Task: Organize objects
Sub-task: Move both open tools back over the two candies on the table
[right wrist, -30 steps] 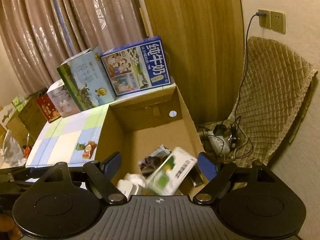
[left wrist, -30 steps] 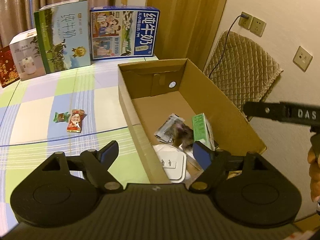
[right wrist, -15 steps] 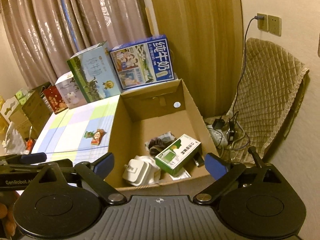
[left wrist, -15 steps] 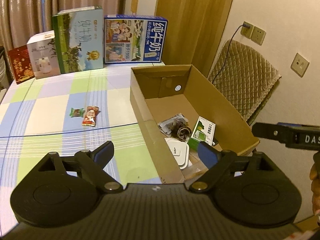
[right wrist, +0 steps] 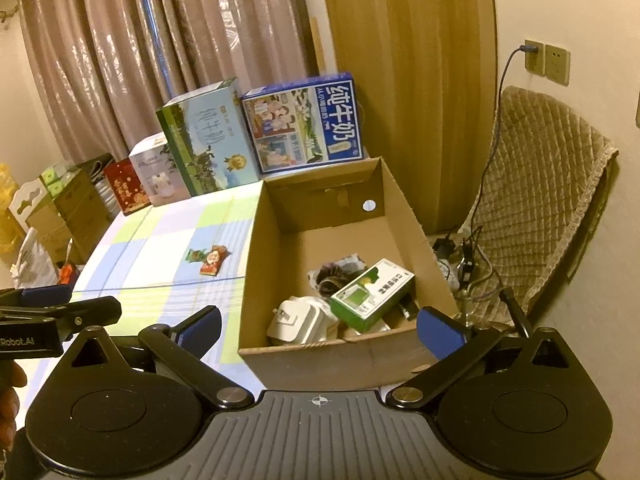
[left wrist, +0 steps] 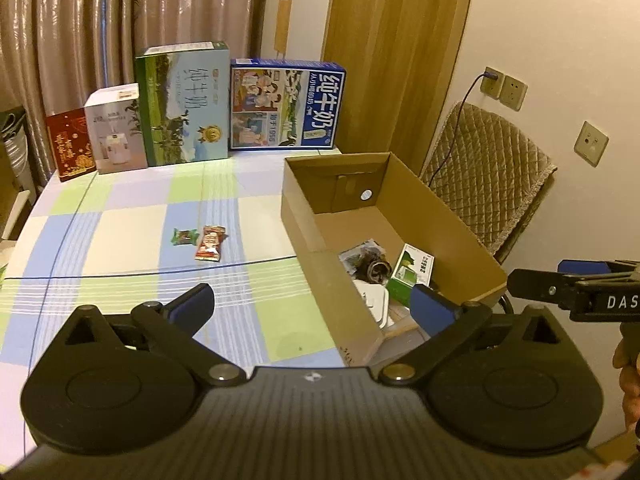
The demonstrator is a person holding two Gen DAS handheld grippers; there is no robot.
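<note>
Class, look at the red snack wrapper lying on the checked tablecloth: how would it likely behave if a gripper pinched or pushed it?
The red snack wrapper looks thin and crinkly, so probably floppy and light. Lying flat, it should slide rather than roll. Its glossy film may slip between pads.

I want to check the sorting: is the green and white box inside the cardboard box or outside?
Inside. The green and white box lies within the cardboard box, beside a white charger.

The table (left wrist: 132,216) wears a check of pale blue, green, white and lilac. The cardboard box (right wrist: 416,220) is plain brown; inside lie a green-and-white carton (right wrist: 370,294) and a white plug (right wrist: 296,320). Two wrappers, one green (left wrist: 185,236) and one red (left wrist: 210,243), lie on the check. The chair cover (left wrist: 488,184) is quilted tan.
</note>
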